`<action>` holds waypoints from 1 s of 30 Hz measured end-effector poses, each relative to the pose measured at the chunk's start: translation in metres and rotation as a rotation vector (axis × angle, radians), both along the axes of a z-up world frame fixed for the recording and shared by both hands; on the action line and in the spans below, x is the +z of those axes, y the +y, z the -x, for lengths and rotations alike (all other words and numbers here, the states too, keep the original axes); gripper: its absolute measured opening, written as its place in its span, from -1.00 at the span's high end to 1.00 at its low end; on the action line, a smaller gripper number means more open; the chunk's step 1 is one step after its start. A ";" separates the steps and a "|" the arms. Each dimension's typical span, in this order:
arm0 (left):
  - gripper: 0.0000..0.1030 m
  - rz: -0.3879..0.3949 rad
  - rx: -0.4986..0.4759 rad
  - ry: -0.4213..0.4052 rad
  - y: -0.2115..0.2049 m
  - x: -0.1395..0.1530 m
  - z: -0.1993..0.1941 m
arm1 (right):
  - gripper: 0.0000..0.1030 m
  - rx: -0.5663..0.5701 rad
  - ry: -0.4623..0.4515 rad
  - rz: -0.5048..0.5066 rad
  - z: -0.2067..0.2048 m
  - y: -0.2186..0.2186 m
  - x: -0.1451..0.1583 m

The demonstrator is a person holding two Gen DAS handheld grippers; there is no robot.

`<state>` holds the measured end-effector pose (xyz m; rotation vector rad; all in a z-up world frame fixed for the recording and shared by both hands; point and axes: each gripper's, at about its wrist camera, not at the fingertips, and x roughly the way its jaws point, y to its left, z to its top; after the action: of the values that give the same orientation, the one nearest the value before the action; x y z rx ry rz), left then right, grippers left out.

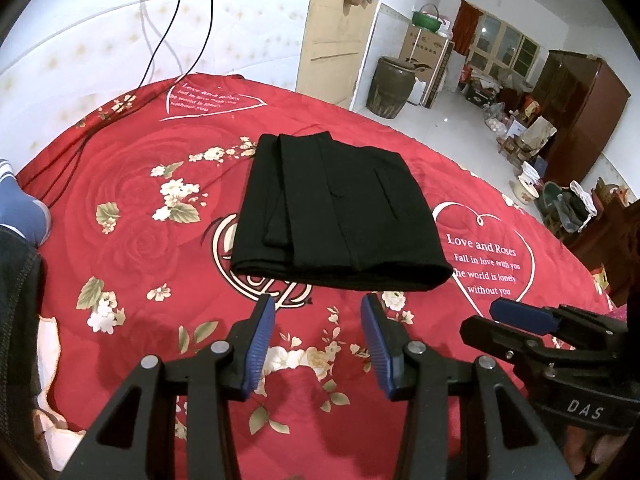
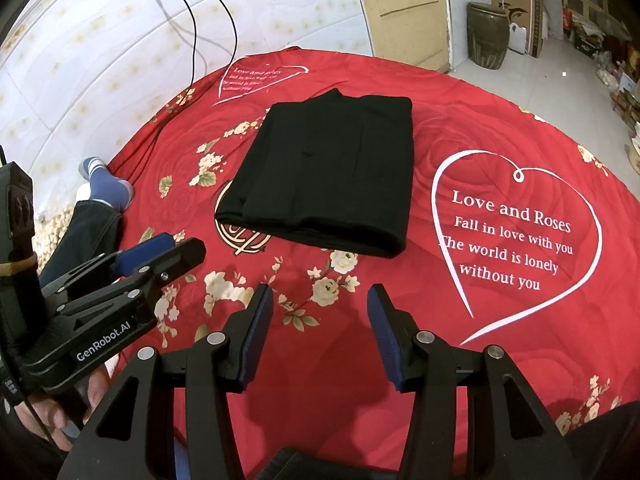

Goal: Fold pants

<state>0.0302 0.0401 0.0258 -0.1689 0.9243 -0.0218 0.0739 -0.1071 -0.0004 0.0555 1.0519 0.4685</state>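
Black cloth pants, folded into compact rectangle, lie mid red rose-print quilt, layers stacked flat. Left gripper and right gripper hover near-side, apart from pants, jaws spread, empty. Fold looks finished, so nothing needs holding.

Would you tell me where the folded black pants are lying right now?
The black pants lie folded on the red floral bedspread, just beyond both open grippers, left of the white "Love and Roses" heart in both wrist views.
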 end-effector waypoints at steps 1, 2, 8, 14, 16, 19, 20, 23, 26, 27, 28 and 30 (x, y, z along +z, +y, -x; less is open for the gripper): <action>0.08 -0.005 0.004 0.001 0.000 0.000 0.000 | 0.04 0.001 0.001 0.000 0.000 0.000 0.000; 0.08 -0.018 0.006 0.001 -0.001 0.000 0.000 | 0.04 0.000 0.001 0.000 0.000 0.000 0.000; 0.08 -0.026 0.006 0.002 -0.003 0.000 0.001 | 0.04 -0.001 0.002 0.000 0.000 0.000 0.000; 0.08 -0.034 0.010 0.004 -0.003 0.000 0.001 | 0.04 0.002 0.002 0.000 -0.001 0.000 -0.001; 0.08 -0.035 0.010 0.006 -0.004 -0.001 0.001 | 0.04 0.003 0.002 0.002 -0.001 -0.001 -0.002; 0.08 -0.044 0.011 0.010 -0.005 -0.002 0.001 | 0.04 0.003 0.002 0.005 -0.001 -0.001 -0.002; 0.08 -0.045 0.011 0.012 -0.005 -0.003 0.001 | 0.04 0.003 0.001 0.007 0.000 -0.001 -0.002; 0.08 -0.049 0.009 0.015 -0.006 -0.004 0.001 | 0.04 0.002 0.001 0.009 0.000 -0.001 -0.002; 0.08 -0.046 0.005 0.021 -0.007 -0.005 0.000 | -0.12 0.002 0.001 0.009 0.000 -0.001 -0.002; 0.08 -0.048 0.004 0.023 -0.007 -0.006 0.000 | -0.13 0.002 0.001 0.008 0.000 -0.001 -0.002; 0.08 -0.050 0.004 0.024 -0.008 -0.006 0.000 | -0.13 0.002 0.002 0.009 0.000 -0.001 -0.003; 0.08 -0.049 0.002 0.026 -0.008 -0.007 0.001 | -0.13 0.004 0.006 0.009 0.000 -0.001 -0.004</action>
<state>0.0296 0.0321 0.0192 -0.1254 0.9493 0.0051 0.0738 -0.1081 -0.0041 0.0465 1.0598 0.4675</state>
